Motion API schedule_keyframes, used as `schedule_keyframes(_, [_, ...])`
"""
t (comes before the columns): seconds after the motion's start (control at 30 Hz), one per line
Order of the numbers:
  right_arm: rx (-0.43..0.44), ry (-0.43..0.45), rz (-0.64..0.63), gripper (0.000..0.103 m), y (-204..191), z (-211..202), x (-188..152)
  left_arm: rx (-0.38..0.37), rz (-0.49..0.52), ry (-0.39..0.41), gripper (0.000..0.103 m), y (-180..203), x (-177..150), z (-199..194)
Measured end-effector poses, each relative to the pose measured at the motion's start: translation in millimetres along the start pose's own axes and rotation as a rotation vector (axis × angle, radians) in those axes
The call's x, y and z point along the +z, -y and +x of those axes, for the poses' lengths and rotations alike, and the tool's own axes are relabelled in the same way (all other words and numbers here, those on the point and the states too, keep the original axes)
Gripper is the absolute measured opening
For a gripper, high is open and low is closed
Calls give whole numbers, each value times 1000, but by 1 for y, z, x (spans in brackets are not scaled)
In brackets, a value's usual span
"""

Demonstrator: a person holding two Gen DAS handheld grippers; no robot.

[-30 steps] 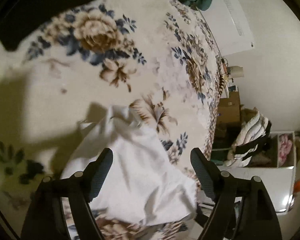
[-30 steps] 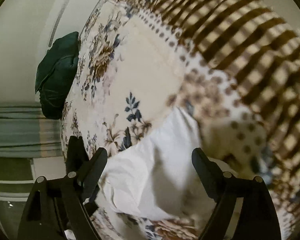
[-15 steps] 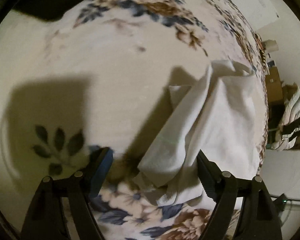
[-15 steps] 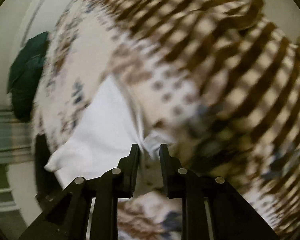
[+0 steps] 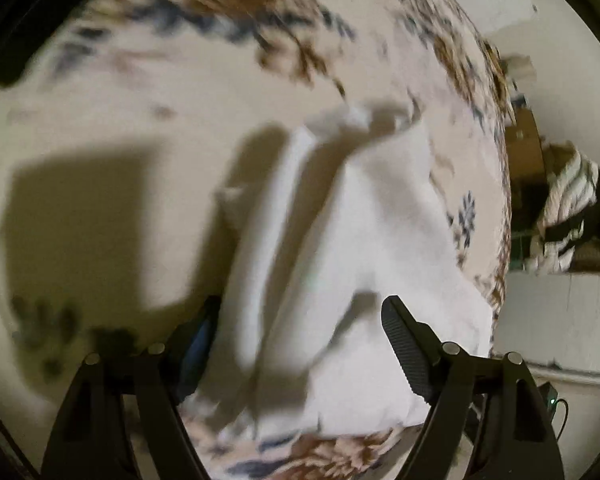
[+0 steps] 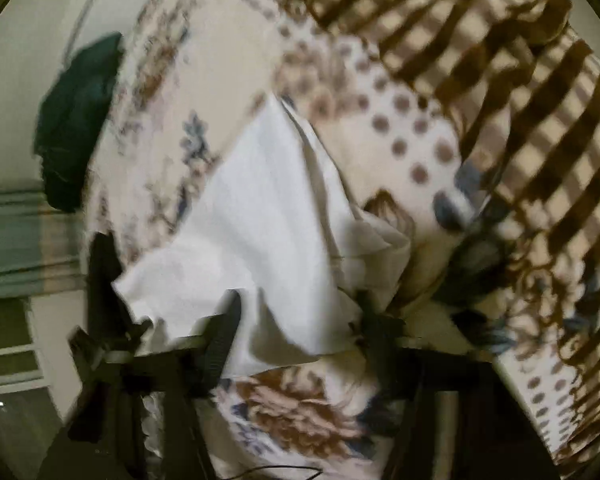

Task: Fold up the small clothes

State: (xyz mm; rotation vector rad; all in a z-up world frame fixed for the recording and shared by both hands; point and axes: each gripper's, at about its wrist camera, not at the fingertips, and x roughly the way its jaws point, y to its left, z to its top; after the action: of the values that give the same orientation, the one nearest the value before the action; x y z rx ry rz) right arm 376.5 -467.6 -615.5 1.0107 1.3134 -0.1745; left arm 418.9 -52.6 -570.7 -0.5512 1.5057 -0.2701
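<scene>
Cloth is bunching up fast under both tools. On the left, the left gripper (image 5: 300,332) is sinking toward the cream bedspread printed with blue and brown flowers (image 5: 140,100), its jaws standing wide and released. The small white cotton garment (image 5: 340,240), which was lying flatter beyond them a second ago, is now rising in soft ridges between the two fingers, with one finger half hidden behind a fold. Moving right, the right gripper (image 6: 298,326) has just been closing its jaws on the garment's edge. In this blurred view the fingers are showing apart, with white fabric draped between them, so I cannot tell whether they are clamping it or letting go. The garment is lying on the bedspread, just beside the brown-and-cream checked blanket (image 6: 500,80). To my eye the fold is only starting: one edge is being gathered, and the left side is getting ready to pinch its own part
</scene>
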Motion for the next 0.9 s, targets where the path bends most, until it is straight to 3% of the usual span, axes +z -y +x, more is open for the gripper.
schedule_keyframes(0.03, [-17, 1, 1, 20, 2, 2, 0, 37, 17, -4, 79, -2, 2, 5])
schedule_keyframes(0.17, [-68, 6, 66, 19, 20, -1, 2, -24, -30, -29, 79, -17, 7, 1])
schedule_keyframes(0.27, [-87, -25, -5, 23, 6, -4, 1, -31, -1, -8, 79, -7, 8, -23])
schedule_keyframes(0.33, [-106, 2, -47, 42, -9, -17, 3, -40, 31, 14, 79, 4, 11, -36])
schedule_keyframes(0.37, [-95, 29, -57, 62, -14, -23, 3, -46, 47, 19, 79, 7, 15, -40])
schedule_keyframes(0.4, [-81, 63, -68, 70, -20, -28, 7, -46, 60, 21, 79, 13, 21, -39])
schedule_keyframes(0.57, [-93, 71, -69, 70, -32, 1, 47, -39, 96, -42, 79, 30, 48, 9])
schedule_keyframes(0.6, [-94, 53, -68, 65, -31, 10, 54, -56, 107, -40, 78, 31, 50, 14])
schedule_keyframes(0.63, [-77, 45, -68, 54, -32, 18, 60, -98, 129, -15, 61, 33, 52, 14])
schedule_keyframes(0.67, [-63, 28, -80, 19, -33, 24, 64, -129, 135, -6, 27, 31, 49, 9])
schedule_keyframes(0.7, [-76, 26, -97, 9, -36, 27, 66, -164, 121, -7, 18, 24, 53, 7])
schedule_keyframes(0.8, [-109, 80, -100, 6, -32, 20, 75, -163, 34, 3, 21, -12, 65, 4])
schedule_keyframes(0.9, [-91, 46, -76, 6, -28, 23, 81, -197, -10, -30, 29, -23, 66, 0])
